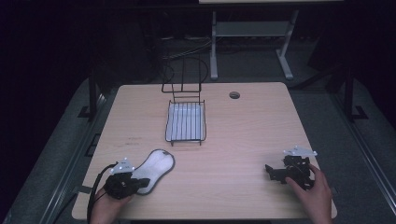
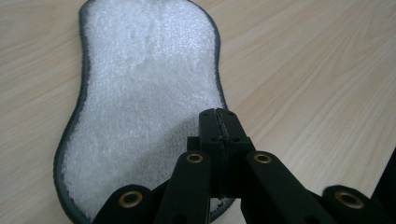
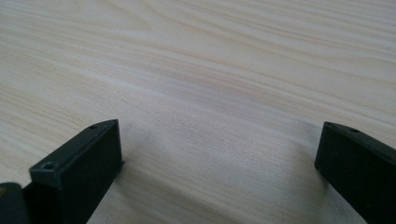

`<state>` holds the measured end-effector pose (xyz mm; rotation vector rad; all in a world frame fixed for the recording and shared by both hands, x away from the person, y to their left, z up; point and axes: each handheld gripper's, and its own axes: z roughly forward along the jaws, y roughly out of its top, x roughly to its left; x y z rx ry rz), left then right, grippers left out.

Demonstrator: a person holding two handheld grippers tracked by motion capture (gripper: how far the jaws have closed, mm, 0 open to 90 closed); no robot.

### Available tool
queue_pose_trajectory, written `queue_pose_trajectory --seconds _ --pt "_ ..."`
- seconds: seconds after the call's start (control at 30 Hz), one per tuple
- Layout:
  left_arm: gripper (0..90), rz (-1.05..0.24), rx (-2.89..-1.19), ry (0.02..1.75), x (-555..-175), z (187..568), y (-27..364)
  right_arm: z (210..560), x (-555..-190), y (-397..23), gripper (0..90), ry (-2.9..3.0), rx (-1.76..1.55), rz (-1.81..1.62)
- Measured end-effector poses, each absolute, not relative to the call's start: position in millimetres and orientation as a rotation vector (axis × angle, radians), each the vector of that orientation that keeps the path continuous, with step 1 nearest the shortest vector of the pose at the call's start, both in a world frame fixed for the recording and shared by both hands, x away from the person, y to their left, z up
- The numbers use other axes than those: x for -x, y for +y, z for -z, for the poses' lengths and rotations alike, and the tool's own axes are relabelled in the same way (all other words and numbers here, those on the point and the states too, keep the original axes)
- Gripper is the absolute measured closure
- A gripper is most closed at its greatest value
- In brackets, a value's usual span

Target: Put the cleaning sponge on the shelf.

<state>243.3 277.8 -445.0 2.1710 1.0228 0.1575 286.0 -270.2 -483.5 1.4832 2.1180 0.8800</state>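
A white fluffy pad (image 1: 157, 167) with a dark grey rim, shaped like a peanut, lies flat near the table's front left. My left gripper (image 1: 136, 183) rests on its near end. In the left gripper view the two jaws are pressed together at the pad's (image 2: 144, 93) right rim, and my left gripper (image 2: 219, 117) looks shut on that edge. At the front right, a hand holds my right gripper (image 1: 271, 171) low over bare wood. Its jaws stand wide apart in the right gripper view, with nothing between them (image 3: 219, 140).
A black wire rack (image 1: 186, 121) with a tall wire back stands at the middle of the light wooden table (image 1: 243, 135). A round cable hole (image 1: 234, 95) sits near the far edge. A white desk frame (image 1: 252, 32) stands on the floor beyond.
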Motion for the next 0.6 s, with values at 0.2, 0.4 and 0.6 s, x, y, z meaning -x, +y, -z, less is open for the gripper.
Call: queue_pose_trajectory --seconds 0.2,0.4,0.6 --pt "89.8 -0.187 -2.151 1.066 -243 445 294 484 -286 -270 0.2 2.118 -1.483 -0.880" --pt "89.7 -0.194 -2.144 1.080 -243 444 302 484 -286 -270 0.2 2.117 -1.485 -0.882" --pt "79.7 -0.210 -2.119 1.063 -244 437 302 484 -286 -270 0.2 2.118 -1.483 -0.880"
